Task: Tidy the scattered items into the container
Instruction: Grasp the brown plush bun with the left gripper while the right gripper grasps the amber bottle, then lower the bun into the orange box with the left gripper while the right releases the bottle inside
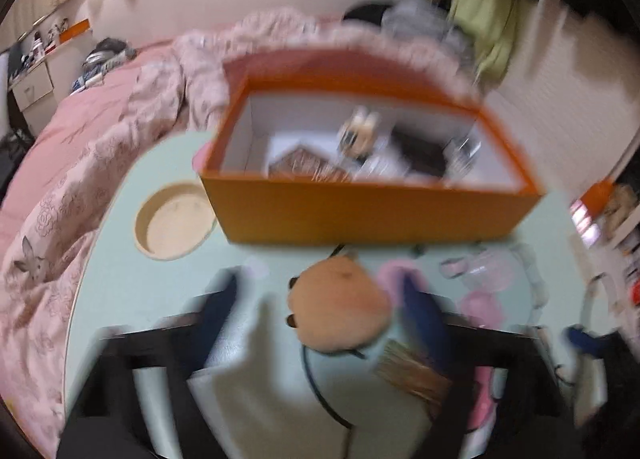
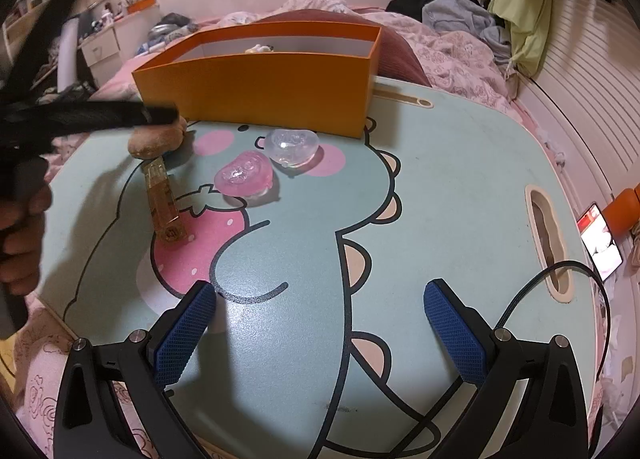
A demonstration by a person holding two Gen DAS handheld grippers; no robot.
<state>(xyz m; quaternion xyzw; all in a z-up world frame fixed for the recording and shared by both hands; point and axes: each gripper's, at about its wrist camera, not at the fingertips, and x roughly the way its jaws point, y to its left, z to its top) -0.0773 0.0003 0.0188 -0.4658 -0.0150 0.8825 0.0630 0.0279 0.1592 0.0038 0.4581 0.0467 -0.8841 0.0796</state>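
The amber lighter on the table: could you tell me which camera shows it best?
The right wrist view: the amber lighter lies sharp and whole on the table. The left wrist view shows only a blurred part of it by the left gripper.

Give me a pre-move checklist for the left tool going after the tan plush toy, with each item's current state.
1. Left tool open wide enough for the tan round plush toy: ok, fingers stand either side of it.
2. Plush toy not yet gripped: cannot tell, left wrist view is motion-blurred.
3. Amber clear rectangular lighter apart from the closing fingers: not ok, it lies right beside the plush.
4. Orange cardboard box open, with room: ok, no lid; some items inside.
5. Right tool out of the way: ok, open and empty, hovering over the mint cartoon-print table.
6. Pink jelly-like case and clear jelly-like case remaining: ok, both on the table.
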